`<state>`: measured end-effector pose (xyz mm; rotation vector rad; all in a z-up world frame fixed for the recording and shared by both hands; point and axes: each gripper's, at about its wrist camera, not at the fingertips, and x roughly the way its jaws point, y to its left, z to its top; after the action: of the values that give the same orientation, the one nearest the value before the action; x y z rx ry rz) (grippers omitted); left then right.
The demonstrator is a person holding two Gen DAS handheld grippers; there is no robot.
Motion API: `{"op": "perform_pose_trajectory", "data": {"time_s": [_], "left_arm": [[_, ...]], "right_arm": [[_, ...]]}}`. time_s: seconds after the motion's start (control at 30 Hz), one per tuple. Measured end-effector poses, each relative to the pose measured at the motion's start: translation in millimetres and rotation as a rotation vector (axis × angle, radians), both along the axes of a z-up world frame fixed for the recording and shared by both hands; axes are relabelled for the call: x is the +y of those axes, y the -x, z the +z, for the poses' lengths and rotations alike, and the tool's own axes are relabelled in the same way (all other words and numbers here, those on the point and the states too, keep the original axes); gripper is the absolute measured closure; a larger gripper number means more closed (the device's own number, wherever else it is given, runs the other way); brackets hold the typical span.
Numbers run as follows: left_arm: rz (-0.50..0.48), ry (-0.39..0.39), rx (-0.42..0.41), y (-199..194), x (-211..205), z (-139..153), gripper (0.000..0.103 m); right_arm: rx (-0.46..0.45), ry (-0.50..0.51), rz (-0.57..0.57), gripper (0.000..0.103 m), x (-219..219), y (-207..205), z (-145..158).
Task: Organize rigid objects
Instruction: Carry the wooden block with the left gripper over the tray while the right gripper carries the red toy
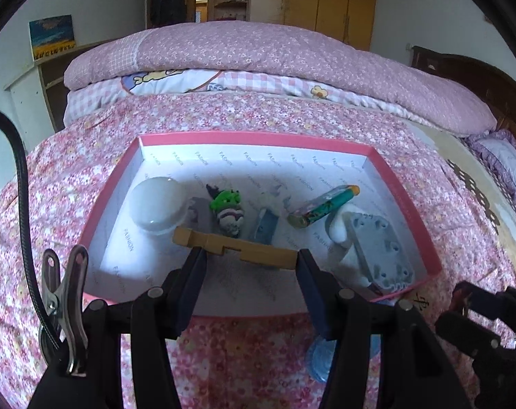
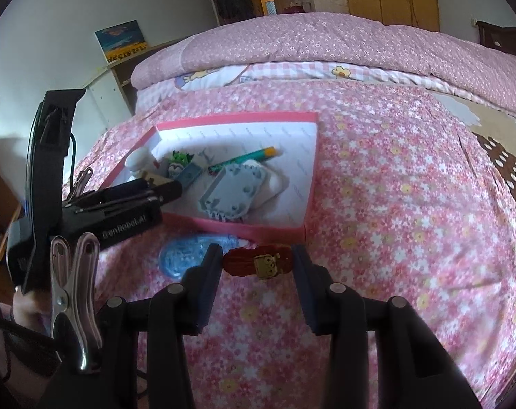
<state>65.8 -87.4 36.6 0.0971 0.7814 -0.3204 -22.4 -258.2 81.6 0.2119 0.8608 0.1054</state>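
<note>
A tan wooden piece with notches [image 1: 223, 242] hangs over the near part of the pink box [image 1: 258, 136], and my left gripper [image 1: 249, 255] is shut on its two ends. In the right wrist view that left gripper [image 2: 155, 187] reaches over the box's near left corner. My right gripper [image 2: 258, 259] is shut on a red-brown piece with a small yellow figure [image 2: 244, 260], low over the bedspread just in front of the box's [image 2: 237, 117] near wall. In the left wrist view, part of the right gripper [image 1: 479, 317] shows at the lower right.
In the box lie a white dome [image 1: 155, 204], a green figure [image 1: 225, 204], a blue block [image 1: 264, 225], a patterned pen [image 1: 322, 204] and a grey plate [image 1: 382, 248] on a white part. A clear blue piece [image 2: 189, 252] lies on the flowered bedspread by the box. Folded quilts are behind.
</note>
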Motion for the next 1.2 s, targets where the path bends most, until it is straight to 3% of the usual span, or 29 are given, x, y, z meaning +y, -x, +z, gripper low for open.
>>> {"op": "perform_pose_trajectory", "data": {"time_s": [0.3, 0.6, 0.77, 1.0, 1.2], "left_arm": [[-0.002, -0.015, 0.040, -11.0, -2.6, -4.7, 0.045], [0.026, -0.063, 0.007, -14.4, 3.0, -2.6, 0.044], [0.041, -0.028, 0.049, -21.6, 11.1, -7.9, 0.044], [0.042, -0.011, 0.031, -15.0, 16.8, -1.9, 0.044], [0.045, -0.006, 0.041, -14.7, 18.5, -0.6, 0.044]], "right_arm": [[-0.020, 0.010, 0.009, 0.060, 0.8, -27.7, 9.8], [-0.008, 0.025, 0.035, 0.060, 7.6, -64.1, 6.6], [0.006, 0.050, 0.059, 0.060, 16.4, -86.9, 0.5], [0.033, 0.048, 0.057, 0.060, 21.5, -118.8, -9.4], [0.043, 0.054, 0.073, 0.059, 30.4, -122.6, -12.0]]}}
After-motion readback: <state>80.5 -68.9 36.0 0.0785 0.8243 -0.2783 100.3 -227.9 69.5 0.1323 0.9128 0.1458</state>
